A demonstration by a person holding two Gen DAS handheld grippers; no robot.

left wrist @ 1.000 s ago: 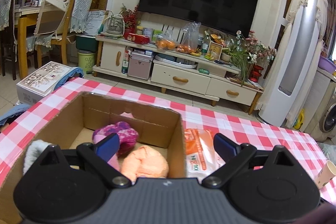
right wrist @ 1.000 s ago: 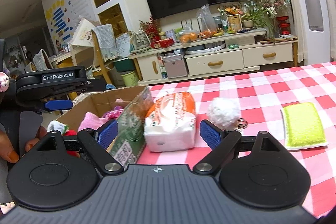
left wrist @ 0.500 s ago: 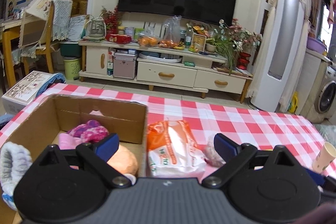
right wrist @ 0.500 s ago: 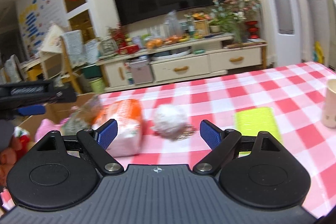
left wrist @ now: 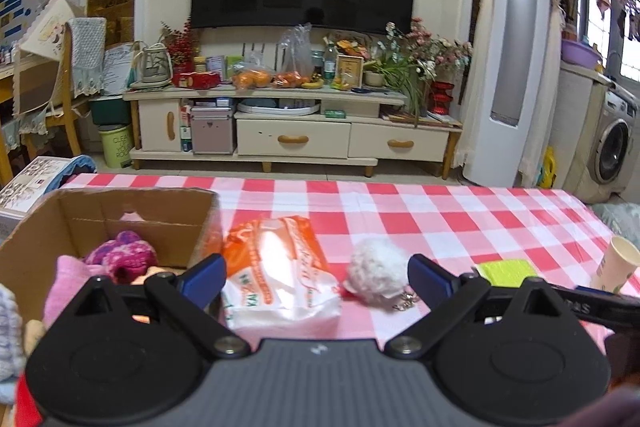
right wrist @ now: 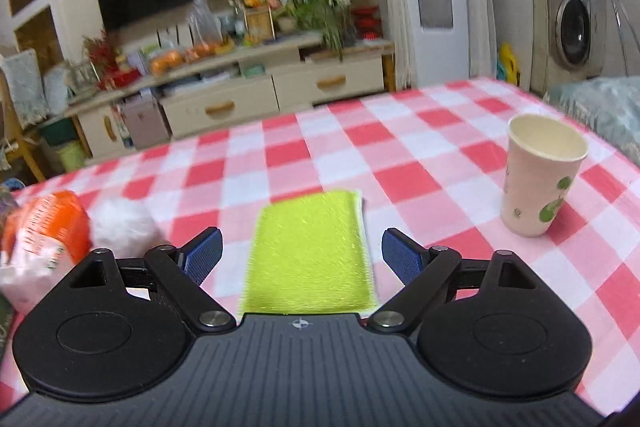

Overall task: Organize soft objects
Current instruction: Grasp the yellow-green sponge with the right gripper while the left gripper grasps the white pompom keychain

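Directly ahead of our right gripper [right wrist: 301, 253], a yellow-green sponge pad [right wrist: 310, 251] lies flat on the red-and-white checked tabletop [right wrist: 360, 155]; the blue-padded fingers [right wrist: 202, 254] stand wide apart on either side of it, holding nothing. To its left sit a white fluffy pom-pom [right wrist: 120, 227] and an orange-and-white tissue pack [right wrist: 38, 239], just beside each other. To its right a paper cup [right wrist: 538, 175] stands upright, well apart from the pad.

Our left gripper [left wrist: 316, 279] is also spread open and empty, its fingers [left wrist: 204, 277] framing the tissue pack [left wrist: 276, 275] and the pom-pom [left wrist: 378, 271], which has a small metal clasp on it. At the left, a cardboard box [left wrist: 120, 215] holds a purple-pink knitted item [left wrist: 124, 255] and a pink cloth [left wrist: 68, 279]. The tissue pack lies just beside the box's right wall.
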